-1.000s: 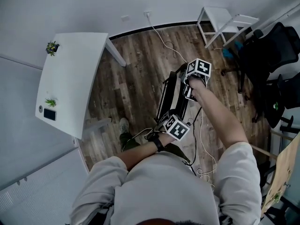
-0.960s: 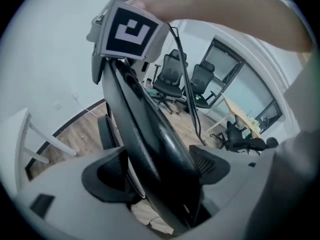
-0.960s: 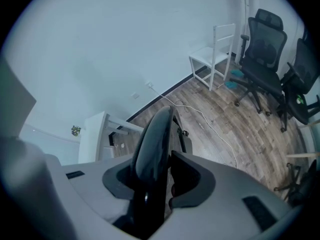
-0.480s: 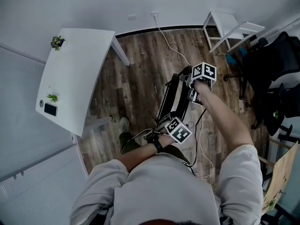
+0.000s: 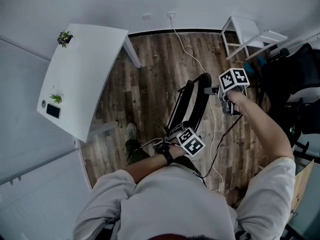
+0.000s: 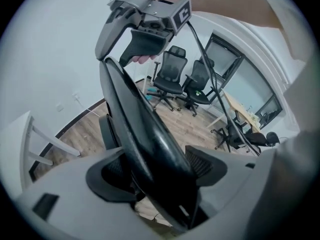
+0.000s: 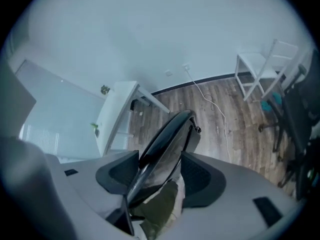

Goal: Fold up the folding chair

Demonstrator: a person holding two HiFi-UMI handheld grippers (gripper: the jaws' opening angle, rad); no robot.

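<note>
The black folding chair (image 5: 190, 101) stands folded flat on the wood floor in front of me. My left gripper (image 5: 179, 134) is at its near end. In the left gripper view the chair's black edge (image 6: 131, 115) runs up between the pads of the left gripper (image 6: 159, 170); the jaws closed in within the last second and now press on it. My right gripper (image 5: 226, 100) hangs to the right of the chair's far end, apart from it. In the right gripper view the right gripper (image 7: 159, 176) has just been opening; the chair (image 7: 167, 134) lies beyond its pads, untouched.
A white table (image 5: 80, 79) with small plants stands at the left. A white side table (image 5: 250, 31) and black office chairs (image 5: 295, 69) are at the right. A white cable (image 5: 192, 59) trails across the floor behind the chair. My shoe (image 5: 131, 132) is beside the chair's near end.
The right gripper has come off the chair's far end, moved right and upward, and rolled. The left gripper has stayed at the near end.
</note>
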